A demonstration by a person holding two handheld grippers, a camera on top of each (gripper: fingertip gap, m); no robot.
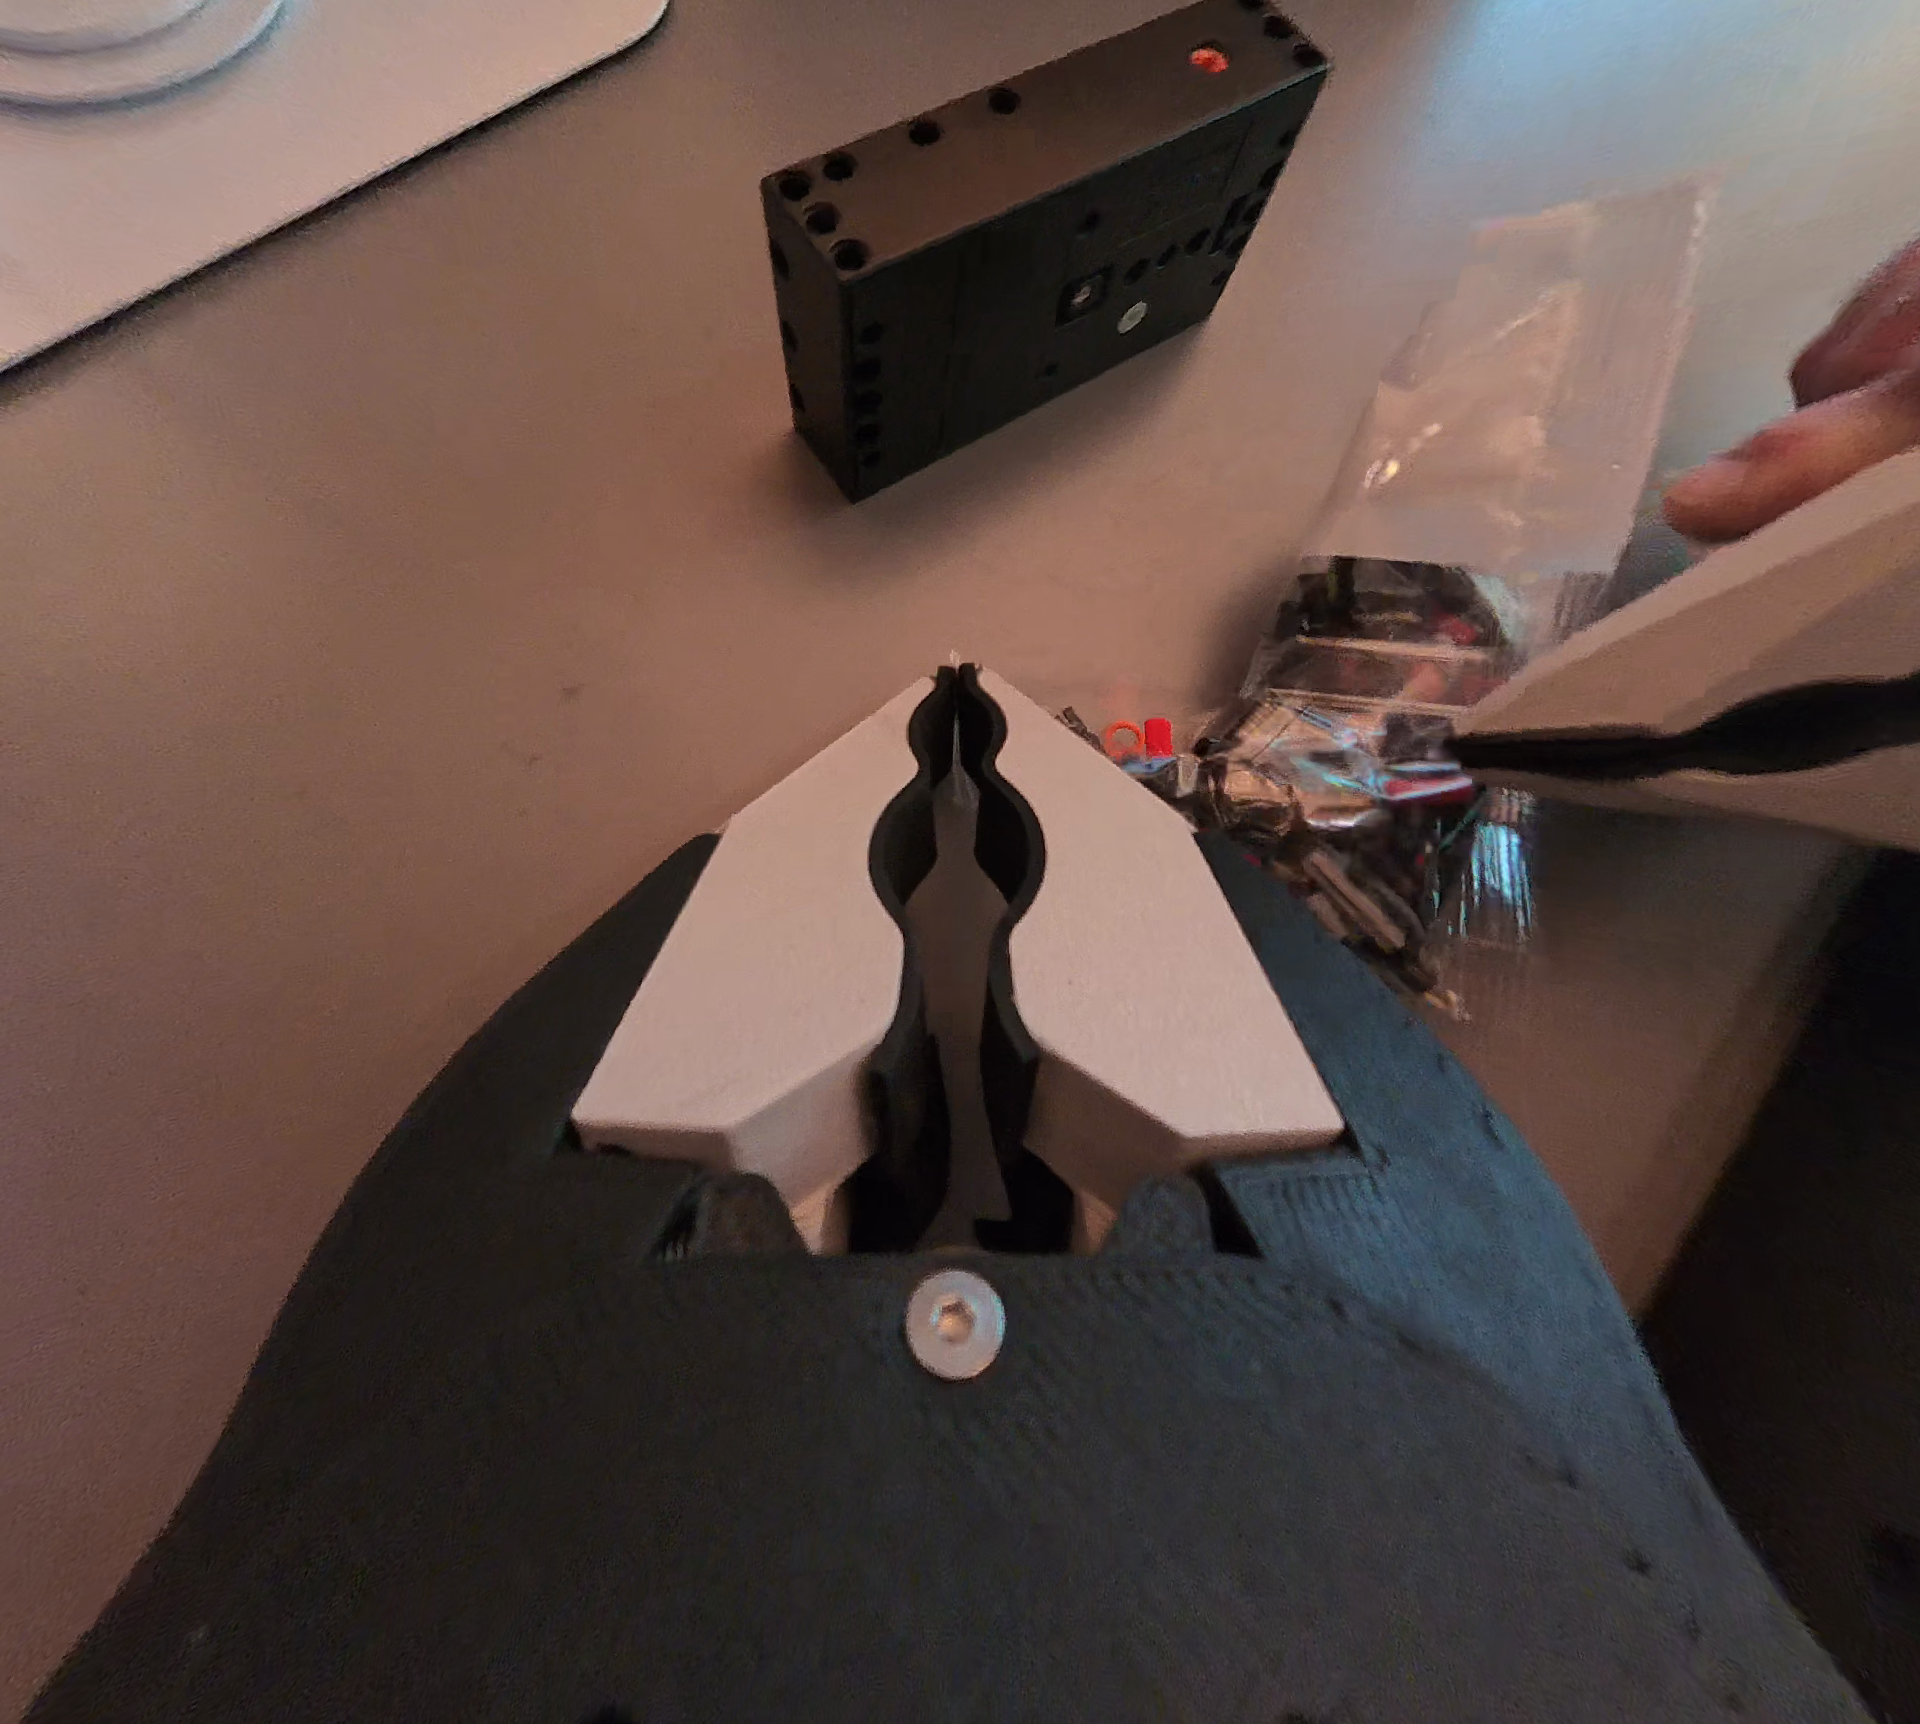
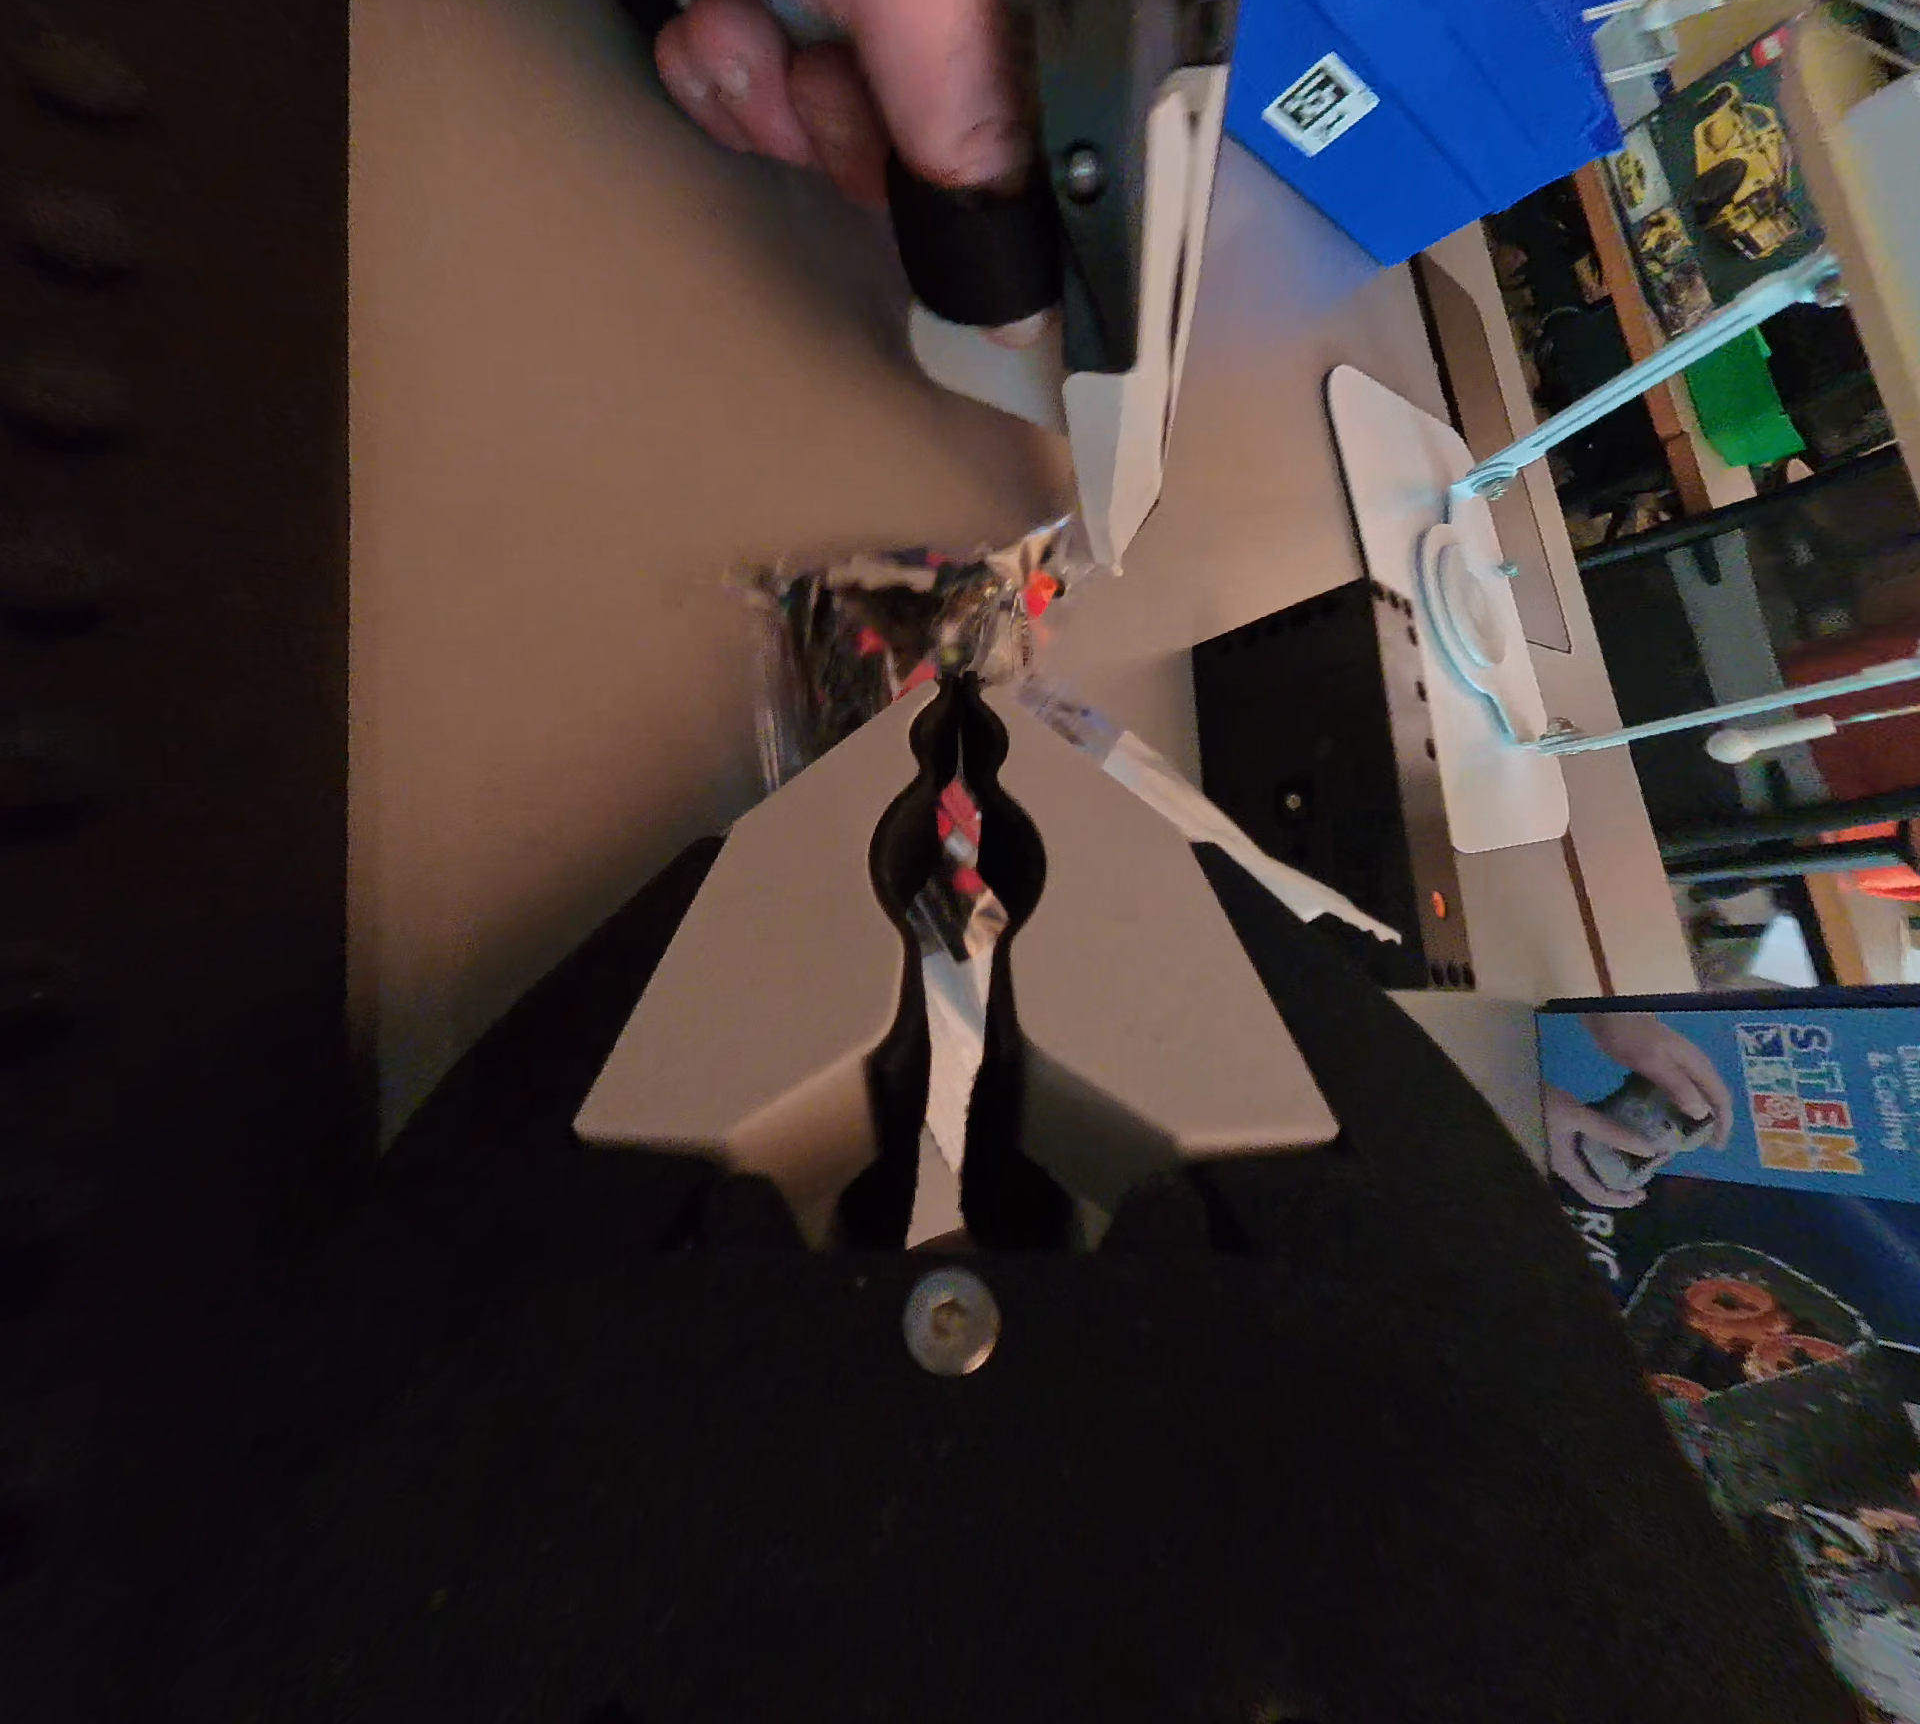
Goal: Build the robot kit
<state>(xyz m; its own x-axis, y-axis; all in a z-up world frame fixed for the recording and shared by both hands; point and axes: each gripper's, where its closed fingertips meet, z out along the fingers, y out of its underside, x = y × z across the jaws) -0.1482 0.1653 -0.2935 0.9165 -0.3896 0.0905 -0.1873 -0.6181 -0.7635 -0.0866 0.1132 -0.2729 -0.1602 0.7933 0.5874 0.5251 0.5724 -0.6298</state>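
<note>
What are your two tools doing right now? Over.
Left tool shut, pinching a thin clear scrap. Right tool shut on plastic bag of small parts. Black block beyond, untouched.

Clear plastic bag [image 1: 1382,739] of small dark parts, pinched between both grippers above table.

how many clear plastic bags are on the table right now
1. The clear plastic bag of small parts lies right of the black block, pinched by the right gripper. Others may be hidden.
</note>
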